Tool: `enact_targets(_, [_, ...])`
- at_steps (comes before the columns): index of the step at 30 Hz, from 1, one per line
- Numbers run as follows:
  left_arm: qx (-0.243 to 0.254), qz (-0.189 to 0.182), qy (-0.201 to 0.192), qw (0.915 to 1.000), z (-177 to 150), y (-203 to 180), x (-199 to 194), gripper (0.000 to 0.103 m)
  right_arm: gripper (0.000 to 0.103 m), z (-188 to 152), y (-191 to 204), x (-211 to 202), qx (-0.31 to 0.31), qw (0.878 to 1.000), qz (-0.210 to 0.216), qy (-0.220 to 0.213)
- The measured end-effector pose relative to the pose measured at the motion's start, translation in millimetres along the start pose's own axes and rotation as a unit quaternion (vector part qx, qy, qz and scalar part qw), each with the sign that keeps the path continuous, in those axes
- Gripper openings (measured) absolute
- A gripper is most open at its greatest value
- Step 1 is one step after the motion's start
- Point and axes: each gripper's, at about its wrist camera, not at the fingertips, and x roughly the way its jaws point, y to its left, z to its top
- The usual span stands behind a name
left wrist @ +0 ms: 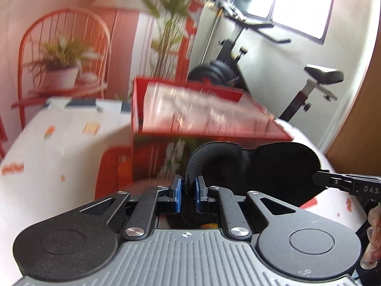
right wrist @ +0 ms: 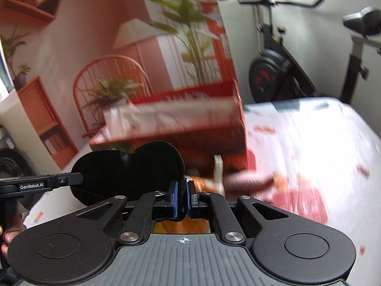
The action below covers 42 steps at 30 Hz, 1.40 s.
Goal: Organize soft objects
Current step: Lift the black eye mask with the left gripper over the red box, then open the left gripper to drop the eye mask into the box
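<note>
A black soft eye mask [left wrist: 262, 166] hangs in the air between my two grippers, in front of a red box [left wrist: 202, 116]. My left gripper [left wrist: 189, 190] is shut on the mask's left end between its blue pads. My right gripper [right wrist: 182, 197] is shut on the mask's other end [right wrist: 133, 166], pinching its strap edge. Each gripper shows in the other's view: the right one at the right edge of the left wrist view [left wrist: 345, 183], the left one at the left edge of the right wrist view [right wrist: 35, 183]. The red box [right wrist: 181, 124] is open-topped and blurred.
The table carries a white cloth [left wrist: 59, 147] with orange prints, also in the right wrist view [right wrist: 321, 155]. A printed room backdrop [right wrist: 107, 59] stands behind the box. An exercise bike [left wrist: 250, 54] stands at the back right. Orange and white items [right wrist: 214, 181] lie below the box.
</note>
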Motion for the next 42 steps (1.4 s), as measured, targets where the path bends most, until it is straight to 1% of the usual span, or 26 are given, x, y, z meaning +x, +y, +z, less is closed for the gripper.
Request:
enact_targets(5, [0.0,0.005,-0.038,0.9993,41.6,-3.6,3.9,0.012,0.007,48.5,8.3,8.1,-0.037,0.999,0.003,-0.031])
enact_targets(6, [0.005,0.01,-0.051,0.9987,49.3,-6.0,5.1,0.012,0.007,58.8,10.6,11.6,-0.052,0.998,-0.001,-0.039])
enact_targets(8, [0.031,0.027,-0.074,0.9964,65.8,-12.7,10.9,0.012,0.007,78.8,15.7,20.8,-0.08,0.995,-0.011,-0.049])
enact_targets(10, [0.045,0.039,-0.081,0.9949,80.0,-17.6,22.1,0.012,0.007,98.1,17.1,33.9,-0.097,0.994,-0.02,-0.051])
enact_targets(12, [0.043,0.048,-0.078,0.9948,92.3,-17.1,35.6,0.012,0.007,114.8,17.9,49.9,-0.113,0.992,-0.035,-0.053])
enact_targets(14, [0.04,0.054,-0.064,0.9957,100.2,-16.5,53.0,0.012,0.007,124.1,16.0,66.6,-0.124,0.99,-0.048,-0.049])
enact_targets(16, [0.041,0.054,-0.037,0.997,102.9,-16.3,69.3,0.012,0.007,128.0,12.8,83.4,-0.125,0.99,-0.057,-0.036])
enact_targets(19, [0.034,0.053,0.012,0.998,99.2,-9.5,90.2,0.012,0.007,123.3,5.8,106.0,-0.121,0.99,-0.067,-0.006])
enact_targets(23, [0.026,0.061,0.06,0.996,90.8,1.6,111.1,0.012,0.007,110.9,-4.7,124.9,-0.102,0.992,-0.076,0.026])
enact_targets(26, [0.028,0.061,0.077,0.9948,84.8,3.6,114.3,0.012,0.007,103.5,-11.4,129.9,-0.087,0.992,-0.081,0.036])
enact_targets(29, [0.033,0.056,0.087,0.9941,81.3,6.3,114.8,0.012,0.01,95.3,-14.1,129.6,-0.087,0.991,-0.09,0.04])
enact_targets(30, [0.037,0.052,0.088,0.9941,80.8,6.2,114.3,0.014,0.014,94.3,-14.6,129.1,-0.087,0.991,-0.096,0.038])
enact_targets(31, [0.042,0.051,0.086,0.9941,80.3,4.9,112.4,0.02,0.019,93.6,-15.4,128.1,-0.086,0.991,-0.1,0.034])
enact_targets(32, [0.047,0.052,0.082,0.9941,80.2,4.0,110.9,0.025,0.021,93.7,-15.7,127.2,-0.085,0.991,-0.102,0.029])
enact_targets(34, [0.05,0.054,0.07,0.9948,81.3,3.7,105.1,0.056,0.026,92.7,-15.6,123.0,-0.087,0.99,-0.108,0.019])
enact_targets(35, [0.049,0.054,0.062,0.9954,83.9,2.8,104.2,0.061,0.027,92.3,-16.7,119.8,-0.087,0.99,-0.107,0.015])
enact_targets(36, [0.047,0.053,0.053,0.9961,84.4,2.9,100.1,0.065,0.03,91.9,-17.2,116.6,-0.086,0.99,-0.108,0.01])
enact_targets(38, [0.046,0.048,0.043,0.9968,85.5,2.8,92.4,0.065,0.033,91.4,-16.7,110.2,-0.084,0.991,-0.107,0.003])
enact_targets(41, [0.049,0.039,0.036,0.9974,85.4,2.3,78.8,0.065,0.041,88.9,-13.4,96.9,-0.078,0.992,-0.097,-0.007])
enact_targets(42, [0.05,0.037,0.034,0.9975,84.9,1.6,74.3,0.065,0.045,87.8,-11.9,91.2,-0.076,0.993,-0.091,-0.011])
